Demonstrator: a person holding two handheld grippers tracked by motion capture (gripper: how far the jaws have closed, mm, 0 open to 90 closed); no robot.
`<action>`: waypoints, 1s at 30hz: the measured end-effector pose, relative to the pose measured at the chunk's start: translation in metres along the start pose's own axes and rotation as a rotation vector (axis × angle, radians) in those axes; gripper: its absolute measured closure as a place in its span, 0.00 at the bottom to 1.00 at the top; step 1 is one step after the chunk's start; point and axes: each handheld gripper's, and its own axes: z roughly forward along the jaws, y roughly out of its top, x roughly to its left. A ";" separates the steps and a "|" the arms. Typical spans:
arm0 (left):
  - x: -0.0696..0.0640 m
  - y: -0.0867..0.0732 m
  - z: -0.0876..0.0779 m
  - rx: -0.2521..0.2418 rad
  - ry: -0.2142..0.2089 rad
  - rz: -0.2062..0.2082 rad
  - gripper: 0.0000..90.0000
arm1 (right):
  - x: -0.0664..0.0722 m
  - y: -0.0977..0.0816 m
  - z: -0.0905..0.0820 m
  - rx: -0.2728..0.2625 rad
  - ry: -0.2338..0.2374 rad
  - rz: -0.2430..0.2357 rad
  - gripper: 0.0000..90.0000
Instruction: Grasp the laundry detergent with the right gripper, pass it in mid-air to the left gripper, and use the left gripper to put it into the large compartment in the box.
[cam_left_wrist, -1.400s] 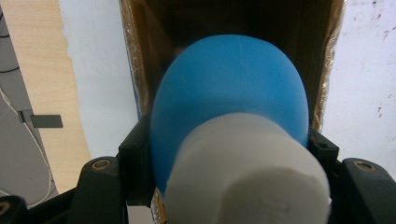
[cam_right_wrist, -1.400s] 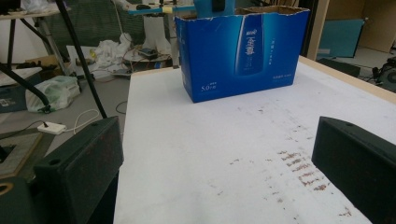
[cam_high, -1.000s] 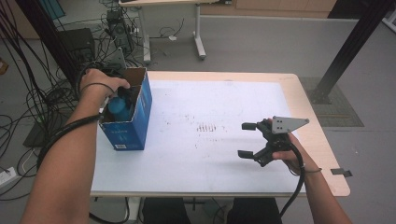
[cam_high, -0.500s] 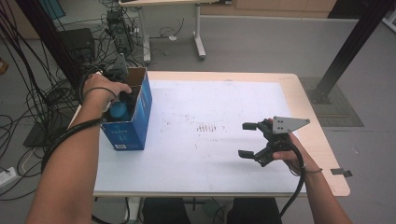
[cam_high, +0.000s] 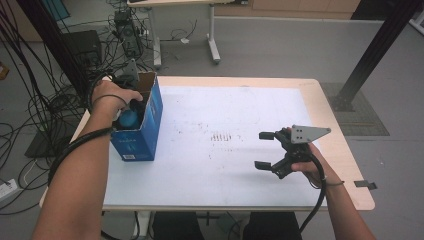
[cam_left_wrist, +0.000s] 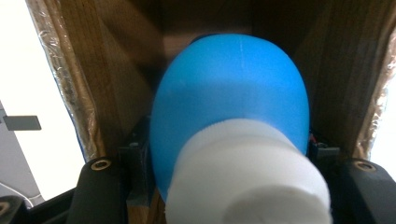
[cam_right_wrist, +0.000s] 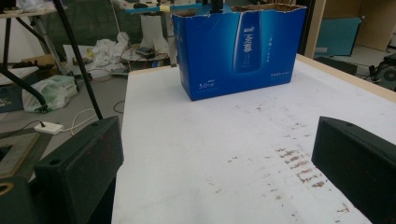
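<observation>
Right gripper (cam_high: 269, 150): black body, blocky black jaws with screw holes, grey three-cornered plate with dots, black cable trailing lower right. Left hand (cam_high: 112, 95) wore black wristband; forearms unsleeved.

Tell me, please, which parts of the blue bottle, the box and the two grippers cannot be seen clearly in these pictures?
- Blue bottle: left gripper view, its lower body is hidden inside the blue box; white cap blurred, too near the lens.
- Left gripper: high view, its jaws are hidden by the hand and the box wall.
- Box print: right gripper view, too small to read.
- Right gripper: right gripper view, jaw tips cut off by the edges.
</observation>
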 end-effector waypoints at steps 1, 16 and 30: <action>0.000 0.000 0.000 0.001 -0.001 -0.001 0.41 | 0.000 0.000 0.000 0.000 0.001 0.000 0.02; 0.002 0.000 0.000 0.005 -0.009 -0.004 0.41 | 0.000 -0.001 0.001 0.002 0.000 0.002 0.02; 0.003 0.000 0.001 0.005 -0.010 -0.007 0.41 | -0.001 0.000 0.001 0.003 0.001 0.002 0.02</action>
